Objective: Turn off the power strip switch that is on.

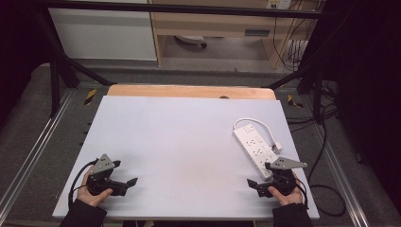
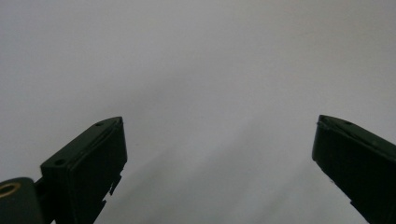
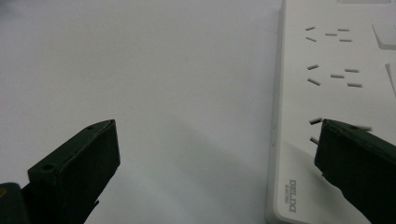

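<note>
White tabletop point(image 1: 179, 142) lies flat on wooden board, w/ board's far edge point(image 1: 189, 91) exposed beyond it. Black frame bars point(image 1: 61, 66) run along far side and slant down at both corners. Grey floor point(image 1: 28, 127) surrounds table. Behind: white cabinet point(image 1: 101, 30), wooden shelf unit point(image 1: 213, 23), black cables point(image 1: 293, 47) hanging at right. Further black cable point(image 1: 326, 189) loops on floor right of table.

Power strip point(image 3: 327, 93) cut off by top, right and bottom edges in right tool view; right tool point(image 3: 217, 154) has one jaw over strip's lower sockets, hiding them. Strip's near end point(image 1: 265, 168) hidden behind right tool point(image 1: 257, 185) in high view. Socket detail too small there. Strip's cable plug point(image 1: 278, 146) indistinct.
</note>
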